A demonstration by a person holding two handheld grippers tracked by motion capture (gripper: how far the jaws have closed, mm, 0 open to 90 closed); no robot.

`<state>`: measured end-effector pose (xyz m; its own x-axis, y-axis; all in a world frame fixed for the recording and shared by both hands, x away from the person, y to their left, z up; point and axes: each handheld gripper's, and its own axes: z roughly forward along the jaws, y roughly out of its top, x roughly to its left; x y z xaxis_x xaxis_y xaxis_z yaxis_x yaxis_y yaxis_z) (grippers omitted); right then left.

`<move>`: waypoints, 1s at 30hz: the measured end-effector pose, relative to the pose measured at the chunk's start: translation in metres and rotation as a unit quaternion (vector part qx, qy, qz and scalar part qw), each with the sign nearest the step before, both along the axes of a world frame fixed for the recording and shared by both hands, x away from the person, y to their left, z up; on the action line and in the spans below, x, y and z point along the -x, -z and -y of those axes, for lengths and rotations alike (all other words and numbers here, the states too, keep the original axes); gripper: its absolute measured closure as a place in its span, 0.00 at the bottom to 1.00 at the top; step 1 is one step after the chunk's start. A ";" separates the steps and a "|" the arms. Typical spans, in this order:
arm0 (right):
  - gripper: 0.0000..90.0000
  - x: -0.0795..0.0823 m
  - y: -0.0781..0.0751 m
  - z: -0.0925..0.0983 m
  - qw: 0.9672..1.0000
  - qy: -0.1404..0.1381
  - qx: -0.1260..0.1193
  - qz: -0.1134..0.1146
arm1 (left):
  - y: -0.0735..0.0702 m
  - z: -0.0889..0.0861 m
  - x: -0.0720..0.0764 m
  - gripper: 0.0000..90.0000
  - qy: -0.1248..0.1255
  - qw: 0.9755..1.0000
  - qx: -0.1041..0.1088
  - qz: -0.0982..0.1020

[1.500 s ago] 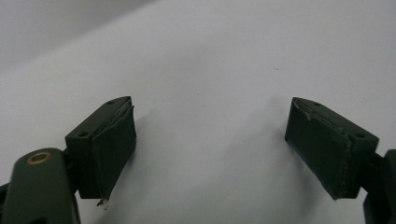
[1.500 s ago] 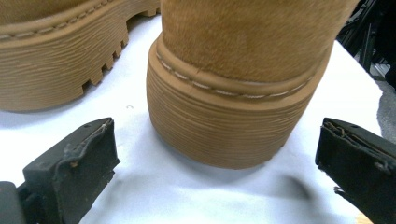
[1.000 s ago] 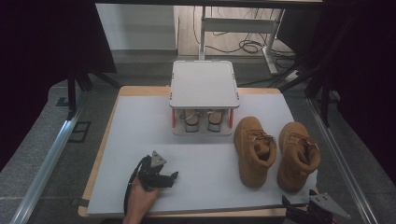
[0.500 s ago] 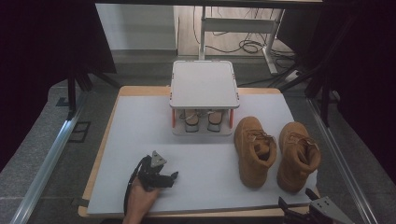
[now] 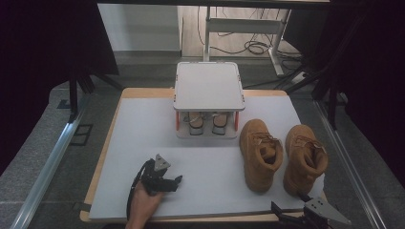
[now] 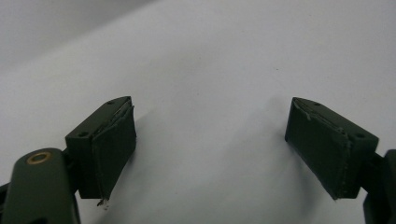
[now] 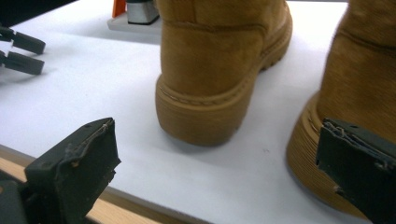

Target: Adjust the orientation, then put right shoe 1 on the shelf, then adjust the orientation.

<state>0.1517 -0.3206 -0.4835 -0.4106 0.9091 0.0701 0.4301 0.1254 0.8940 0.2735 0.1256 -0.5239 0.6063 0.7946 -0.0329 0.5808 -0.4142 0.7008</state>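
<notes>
Pair of tan boots [image 5: 282, 155] standing untouched beside small rack [image 5: 208, 88]; left gripper [image 5: 162, 179] and right gripper [image 7: 224, 163] both wide apart, empty; handling apparently not begun.

Matt tan suede boots [image 5: 282, 155], smooth white tabletop [image 5: 210, 157], pale wood edge [image 7: 121, 212]

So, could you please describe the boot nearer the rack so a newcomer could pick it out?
Start at the white board, then its right half, where two tan boots stand heel toward the person. It is the left boot, beside the small rack, whereas its twin stands by the board's right edge.
</notes>
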 end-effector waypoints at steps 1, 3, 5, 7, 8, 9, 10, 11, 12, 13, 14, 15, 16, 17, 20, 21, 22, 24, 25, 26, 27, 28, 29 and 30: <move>0.00 -0.001 0.000 -0.002 1.000 -0.002 0.002 0.002 | 0.000 0.000 0.000 0.18 0.000 1.000 0.000 0.000; 0.00 -0.004 0.000 -0.007 1.000 -0.004 0.007 0.000 | 0.000 0.000 0.000 0.18 0.000 1.000 0.000 0.000; 0.00 -0.006 0.000 -0.009 1.000 -0.007 0.003 -0.002 | 0.000 0.000 0.000 0.18 0.000 1.000 0.000 0.000; 0.00 -0.007 0.000 -0.010 1.000 -0.006 0.000 -0.001 | 0.000 0.000 0.000 0.18 0.000 1.000 0.000 0.000; 0.00 -0.008 0.000 -0.011 1.000 -0.006 0.000 0.003 | 0.000 0.000 0.000 0.18 0.000 1.000 0.000 0.000; 0.00 -0.009 -0.001 -0.014 1.000 -0.006 -0.002 0.007 | 0.000 0.000 0.000 0.18 0.000 1.000 0.000 0.000; 0.00 -0.009 -0.001 -0.014 1.000 -0.006 -0.002 0.007 | 0.000 0.000 0.000 0.18 0.000 1.000 0.000 0.000; 0.00 -0.011 -0.002 -0.016 1.000 -0.006 -0.001 0.012 | 0.000 0.000 0.000 0.18 0.000 1.000 0.000 0.000; 0.00 -0.011 -0.002 -0.016 1.000 -0.006 -0.001 0.012 | 0.000 0.000 0.000 0.18 0.000 1.000 0.000 0.000; 0.00 -0.013 -0.003 -0.019 1.000 -0.005 -0.001 0.019 | 0.000 0.000 0.000 0.18 0.000 1.000 0.000 0.000; 0.00 -0.013 -0.003 -0.019 1.000 -0.005 -0.001 0.019 | 0.000 0.000 0.000 0.18 0.000 1.000 0.000 0.000; 0.00 -0.015 -0.003 -0.021 1.000 -0.003 -0.003 0.022 | 0.000 0.000 0.000 0.18 0.000 1.000 -0.001 0.000; 0.00 -0.015 -0.003 -0.021 1.000 -0.003 -0.003 0.022 | 0.000 0.000 0.000 0.18 0.000 1.000 -0.001 0.000; 0.00 -0.017 -0.003 -0.023 1.000 -0.003 -0.005 0.022 | 0.000 0.000 0.000 0.18 0.000 1.000 -0.001 0.000; 0.00 -0.020 -0.003 -0.025 1.000 -0.003 -0.006 0.024 | 0.000 0.000 0.000 0.18 0.000 1.000 -0.001 0.000; 0.00 -0.021 -0.004 -0.026 1.000 -0.002 -0.005 0.026 | 0.000 0.000 0.000 0.18 0.000 1.000 0.000 0.000; 0.00 -0.022 -0.004 -0.027 1.000 -0.001 -0.003 0.028 | 0.000 0.000 0.000 0.18 0.000 1.000 0.000 0.000; 0.00 -0.025 -0.004 -0.029 1.000 0.004 -0.005 0.030 | 0.000 0.000 0.000 0.18 0.000 1.000 -0.001 0.000; 0.00 -0.026 -0.005 -0.029 0.999 0.004 -0.007 0.031 | 0.000 0.000 0.000 0.18 0.000 1.000 0.000 0.000; 0.00 -0.027 -0.005 -0.030 0.999 0.005 -0.007 0.032 | 0.000 0.000 0.000 0.18 0.000 1.000 0.000 0.000; 0.00 -0.029 -0.007 -0.033 0.999 0.006 -0.006 0.035 | 0.000 0.000 0.000 0.18 0.000 1.000 -0.001 0.000; 0.00 -0.029 -0.007 -0.033 0.999 0.006 -0.006 0.035 | 0.000 0.000 0.000 0.18 0.000 1.000 0.000 0.000; 0.00 -0.032 -0.008 -0.036 0.999 0.008 -0.006 0.037 | 0.000 0.000 0.000 0.18 0.000 1.000 -0.001 0.000; 0.00 -0.032 -0.008 -0.036 0.999 0.008 -0.006 0.037 | 0.000 0.000 0.000 0.18 0.000 1.000 -0.001 0.001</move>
